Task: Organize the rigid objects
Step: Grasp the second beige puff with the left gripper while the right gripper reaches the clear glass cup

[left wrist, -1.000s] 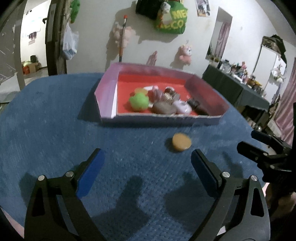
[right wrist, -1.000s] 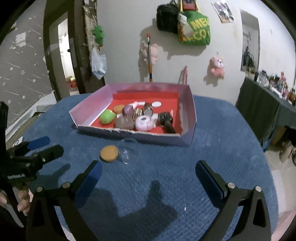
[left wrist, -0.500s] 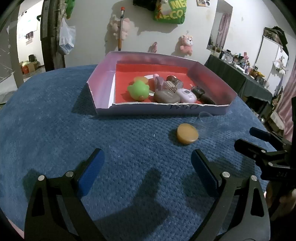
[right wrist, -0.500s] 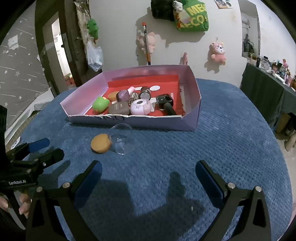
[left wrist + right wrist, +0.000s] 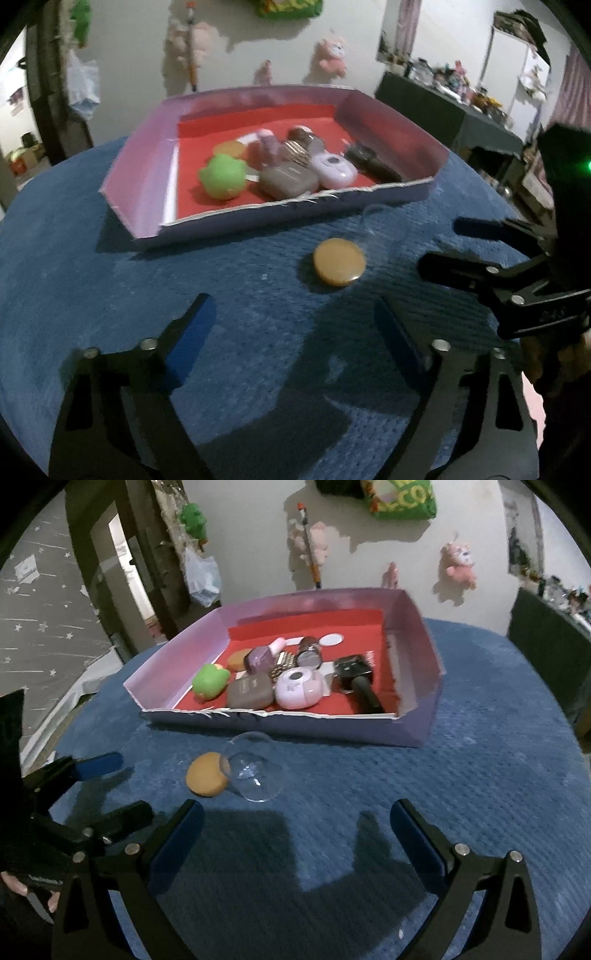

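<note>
A flat orange disc (image 5: 339,261) (image 5: 206,779) lies on the blue cloth in front of the tray. A clear plastic cup (image 5: 253,771) (image 5: 376,225) lies on its side, touching the disc. My left gripper (image 5: 295,325) (image 5: 122,788) hovers just short of the disc; its jaws are closing, still wide apart, with nothing between them. My right gripper (image 5: 295,830) (image 5: 443,244) stands open just short of the cup and holds nothing. The purple tray (image 5: 140,173) (image 5: 413,638) with a red floor holds several small objects, among them a green toy (image 5: 221,177) and a lilac round case (image 5: 297,688).
The blue cloth (image 5: 461,794) covers a round table that drops away at the left and right. A dark side table (image 5: 443,110) crowded with small items stands at the back right. Plush toys hang on the white wall behind the tray.
Both grippers have come closer to the disc and the cup, and lower. The left view has rolled, so the tray now looks tilted. The left jaws stand slightly narrower.
</note>
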`<state>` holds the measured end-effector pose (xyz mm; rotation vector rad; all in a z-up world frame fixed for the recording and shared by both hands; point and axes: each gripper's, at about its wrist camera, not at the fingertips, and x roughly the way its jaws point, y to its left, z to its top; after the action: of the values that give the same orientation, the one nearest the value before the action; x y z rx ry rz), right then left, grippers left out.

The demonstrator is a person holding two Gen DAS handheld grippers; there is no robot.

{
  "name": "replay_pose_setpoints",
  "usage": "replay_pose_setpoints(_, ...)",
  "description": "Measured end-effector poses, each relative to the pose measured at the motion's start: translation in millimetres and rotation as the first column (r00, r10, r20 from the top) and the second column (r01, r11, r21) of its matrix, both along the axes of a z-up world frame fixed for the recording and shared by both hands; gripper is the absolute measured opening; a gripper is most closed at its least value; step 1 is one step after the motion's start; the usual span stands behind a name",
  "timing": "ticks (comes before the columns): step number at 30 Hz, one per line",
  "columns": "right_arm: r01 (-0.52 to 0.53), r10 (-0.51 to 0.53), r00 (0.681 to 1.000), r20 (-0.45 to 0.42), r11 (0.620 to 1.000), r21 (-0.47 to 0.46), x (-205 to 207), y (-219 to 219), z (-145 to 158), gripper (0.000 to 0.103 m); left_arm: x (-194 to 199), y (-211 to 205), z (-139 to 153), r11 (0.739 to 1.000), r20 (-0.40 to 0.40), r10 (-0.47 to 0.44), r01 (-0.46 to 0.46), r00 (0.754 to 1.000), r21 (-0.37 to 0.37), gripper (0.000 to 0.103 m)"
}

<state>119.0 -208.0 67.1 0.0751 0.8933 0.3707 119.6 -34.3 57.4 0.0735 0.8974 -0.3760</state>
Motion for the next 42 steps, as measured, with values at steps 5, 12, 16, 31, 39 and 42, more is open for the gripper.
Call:
replay_pose_setpoints(5, -0.033, 0.034, 0.999, -0.031, 0.999, 0.013, 16.7, 3.8, -2.3, 0.102, 11.2, -10.4, -4.0, 0.999, -0.037, -0.051, 0.051, 0.998, 0.004, 0.072)
replay_pose_setpoints(12, -0.077, 0.079, 0.995, -0.063, 0.997, 0.026, 32.9, 11.4, -10.1, 0.094, 24.3, -17.3, -11.6, 0.996, -0.084, -0.094, 0.093, 0.992, -0.008, 0.058)
replay_pose_setpoints(16, -0.1, 0.102, 0.993, -0.064, 0.994, 0.037, 39.3, 15.8, -12.8, 0.089, 30.0, -21.0, -15.0, 0.994, -0.097, -0.112, 0.112, 0.989, -0.01, 0.049)
replay_pose_setpoints(31, -0.149, 0.156, 0.987, -0.04, 0.979, 0.136, 38.6, 17.4, -8.7, 0.047, 34.1, -26.6, -14.3, 0.99, -0.091, -0.138, 0.135, 0.986, -0.041, 0.036)
replay_pose_setpoints(39, -0.109, 0.107, 0.994, 0.018, 0.987, 0.117, 21.0, 7.8, 20.5, 0.044, 20.7, -5.6, 5.8, 0.996, -0.035, -0.075, 0.073, 0.997, -0.048, 0.036)
replay_pose_setpoints(42, -0.097, 0.095, 0.995, 0.025, 0.991, 0.094, 12.8, 7.7, 24.8, 0.044, 15.7, 2.6, 13.3, 0.997, -0.02, -0.054, 0.053, 0.998, -0.054, 0.036)
